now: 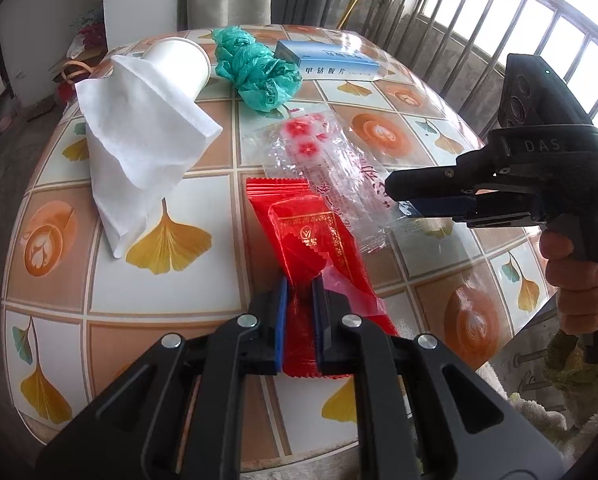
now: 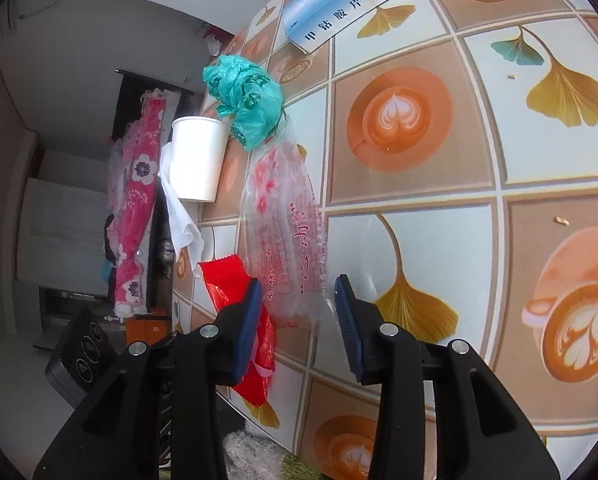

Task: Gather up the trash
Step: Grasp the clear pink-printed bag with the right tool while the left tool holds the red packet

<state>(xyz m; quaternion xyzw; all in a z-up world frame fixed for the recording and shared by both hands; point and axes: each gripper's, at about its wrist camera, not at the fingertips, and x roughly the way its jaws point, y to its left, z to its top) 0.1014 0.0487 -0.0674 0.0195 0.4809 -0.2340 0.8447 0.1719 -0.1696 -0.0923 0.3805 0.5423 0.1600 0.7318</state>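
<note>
Left gripper (image 1: 299, 284) – blue pads pinched narrow on the near end of the red wrapper (image 1: 307, 232), which lies flat on the table (image 1: 203, 200). Right gripper (image 2: 299, 288) – jaws parted, pads off the clear plastic bag (image 2: 287, 232) whose near edge sits between them. Bag lies just right of the red wrapper, overlapping it. Farther out: white tissue (image 1: 139, 140) draped on a tipped paper cup (image 1: 179, 64) at left, crumpled green bag (image 1: 255, 68), blue medicine box (image 1: 327, 60) at the far edge.
</note>
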